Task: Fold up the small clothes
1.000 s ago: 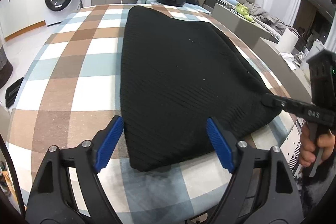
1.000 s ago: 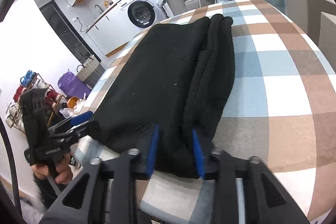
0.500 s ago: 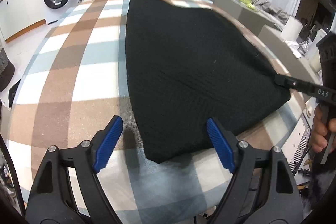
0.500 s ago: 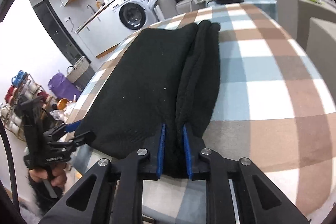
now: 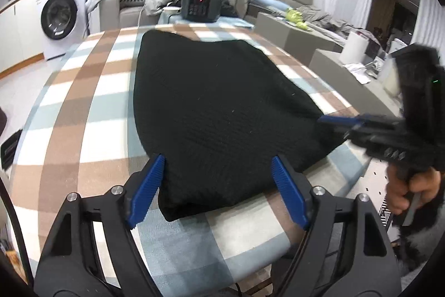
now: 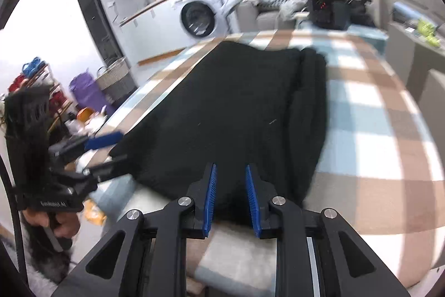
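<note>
Left wrist view: left hand-held gripper gapes wide around the black knitted garment's near hem on the checked surface. Right hand-held gripper stands narrowly parted at the hem.

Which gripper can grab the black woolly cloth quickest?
Probably the right gripper: its blue pads sit close beside the near edge of the black knitted garment. The left gripper is wide open around its corner.

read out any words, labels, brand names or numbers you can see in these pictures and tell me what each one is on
Nothing reads cleanly.
White print on the left gripper body, seen from the right wrist: blurred, seemingly ending in "AI".
Marks on the right gripper body, seen from the left wrist: too blurred.
Small print on the black appliance: too small.
Washing machine panel: too small.
</note>
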A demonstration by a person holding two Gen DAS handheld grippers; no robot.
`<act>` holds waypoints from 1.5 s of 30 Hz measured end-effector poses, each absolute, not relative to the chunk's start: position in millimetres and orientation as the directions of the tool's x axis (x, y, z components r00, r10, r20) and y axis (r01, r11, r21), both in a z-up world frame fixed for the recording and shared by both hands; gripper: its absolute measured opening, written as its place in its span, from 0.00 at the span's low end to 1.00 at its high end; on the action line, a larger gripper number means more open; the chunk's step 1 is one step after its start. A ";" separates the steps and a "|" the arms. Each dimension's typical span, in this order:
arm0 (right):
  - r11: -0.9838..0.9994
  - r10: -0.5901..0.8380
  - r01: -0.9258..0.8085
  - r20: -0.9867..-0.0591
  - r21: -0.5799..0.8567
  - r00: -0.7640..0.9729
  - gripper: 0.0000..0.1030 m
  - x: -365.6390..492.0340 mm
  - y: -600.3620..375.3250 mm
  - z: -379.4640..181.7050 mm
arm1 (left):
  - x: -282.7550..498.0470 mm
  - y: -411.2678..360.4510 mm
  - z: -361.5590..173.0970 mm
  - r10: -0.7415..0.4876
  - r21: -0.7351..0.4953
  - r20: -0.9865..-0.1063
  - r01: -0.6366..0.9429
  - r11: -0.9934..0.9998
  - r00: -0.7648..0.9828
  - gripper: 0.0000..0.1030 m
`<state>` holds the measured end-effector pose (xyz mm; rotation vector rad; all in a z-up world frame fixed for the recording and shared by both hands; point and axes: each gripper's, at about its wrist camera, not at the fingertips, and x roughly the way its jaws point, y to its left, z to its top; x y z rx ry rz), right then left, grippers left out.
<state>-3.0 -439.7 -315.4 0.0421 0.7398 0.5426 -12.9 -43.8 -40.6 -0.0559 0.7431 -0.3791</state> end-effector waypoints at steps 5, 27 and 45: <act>0.848 0.495 -0.485 -0.651 0.216 0.576 0.22 1.8 -419.9 -329.7 | -20.1 -43.3 -30.8 -0.380 -0.190 -0.635 0.341 0.921 0.672 0.66; 0.867 0.494 -0.401 -0.610 0.294 0.620 0.29 0.8 -478.2 -323.3 | -16.3 -40.0 -62.2 -0.399 -0.199 -0.699 0.375 0.905 0.593 0.52; 0.815 0.577 -0.369 -0.567 0.446 0.588 0.08 66.7 -468.4 -335.2 | -2.2 -32.3 -73.5 -0.366 -0.222 -0.713 0.303 0.927 0.597 0.52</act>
